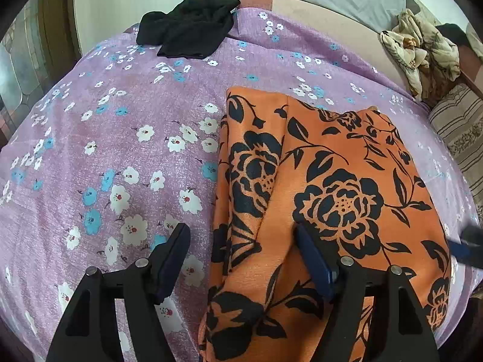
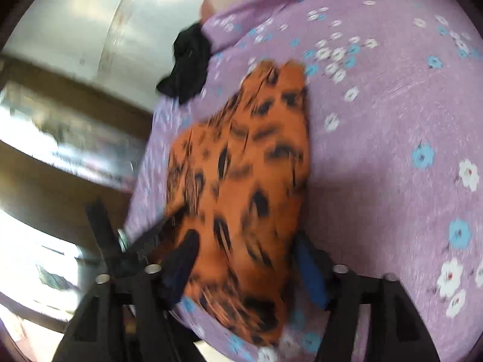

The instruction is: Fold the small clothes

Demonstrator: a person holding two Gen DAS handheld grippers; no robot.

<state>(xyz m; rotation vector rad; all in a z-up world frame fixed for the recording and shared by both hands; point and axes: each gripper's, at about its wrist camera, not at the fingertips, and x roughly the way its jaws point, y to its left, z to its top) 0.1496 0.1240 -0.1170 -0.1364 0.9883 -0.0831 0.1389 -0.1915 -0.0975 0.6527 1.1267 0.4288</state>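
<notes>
An orange garment (image 1: 326, 199) printed with black roses lies folded lengthwise on the lilac flowered bedsheet (image 1: 120, 138), the left gripper (image 1: 241, 241) spread wide above its near edge, the right gripper (image 2: 244, 253) likewise released over it, a crumpled black garment (image 1: 187, 30) farther back.

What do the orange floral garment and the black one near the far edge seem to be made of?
Orange floral garment: probably a thin woven or knit fabric, matte, with a fine ribbed texture and soft creases. Black garment: seemingly soft, matte knit, crumpled into limp folds; weave too dark to confirm.
</notes>
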